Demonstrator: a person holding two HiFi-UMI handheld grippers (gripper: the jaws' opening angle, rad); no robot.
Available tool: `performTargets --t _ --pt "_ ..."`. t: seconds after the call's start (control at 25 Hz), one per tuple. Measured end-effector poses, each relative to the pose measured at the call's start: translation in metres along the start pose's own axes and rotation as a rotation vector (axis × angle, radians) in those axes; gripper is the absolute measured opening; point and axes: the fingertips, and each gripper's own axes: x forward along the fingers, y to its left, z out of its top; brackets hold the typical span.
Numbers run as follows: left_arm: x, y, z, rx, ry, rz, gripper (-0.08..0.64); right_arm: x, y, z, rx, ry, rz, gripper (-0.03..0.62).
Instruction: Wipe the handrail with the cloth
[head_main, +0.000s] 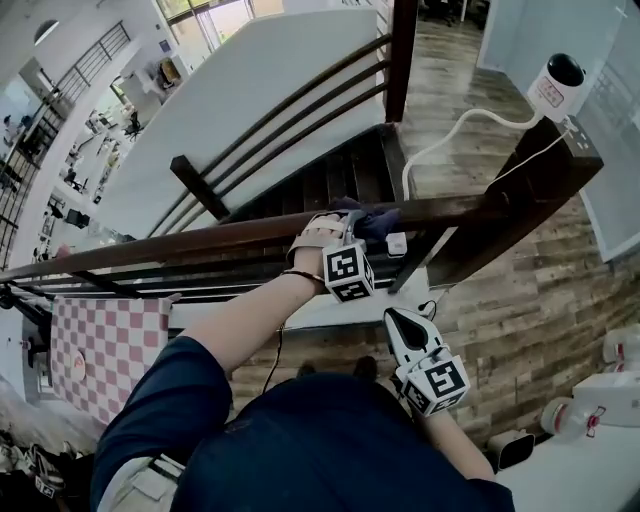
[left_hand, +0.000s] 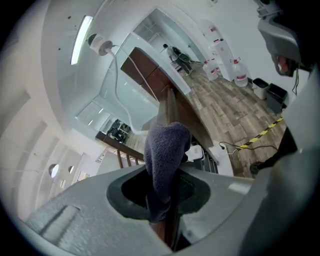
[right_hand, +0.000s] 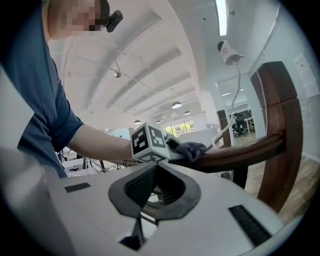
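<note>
Your left tool (head_main: 362, 232) is clamped on the cloth (left_hand: 165, 155). A dark fold of it stands up between the jaws, and the bunch is pressed onto the top of the handrail (head_main: 200, 243).

Your right tool (right_hand: 150, 172) has its jaws together on nothing. In the head view it hangs below the rail on your side, clear of rail and cloth.

The cloth sits near the rail's right end, just short of the thick post (head_main: 520, 200). A white cable (head_main: 450, 135) runs down beside the post from a camera (head_main: 553, 85) mounted above it.

The rail's long axis runs across you, from the post at the right down and away to your left. Most of its length lies to the left of the cloth.

Judgement: the left tool alone is placed for the wipe, and the stroke must follow that axis, drawn leftward with the cloth kept flat on the top face. A stroke to the right has little room before the post and cable.
</note>
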Motion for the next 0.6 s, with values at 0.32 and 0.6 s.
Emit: performTargets --t 0.32,0.6 --pt "-0.054 0.022 -0.116 -0.123 0.110 0.072 0.089 0.037 0.046 0.006 -0.040 0.035 0.079 0.011" --pt "-0.094 0.035 -0.204 -0.212 0.221 0.142 0.089 0.072 0.081 0.010 -0.078 0.057 0.184 0.011"
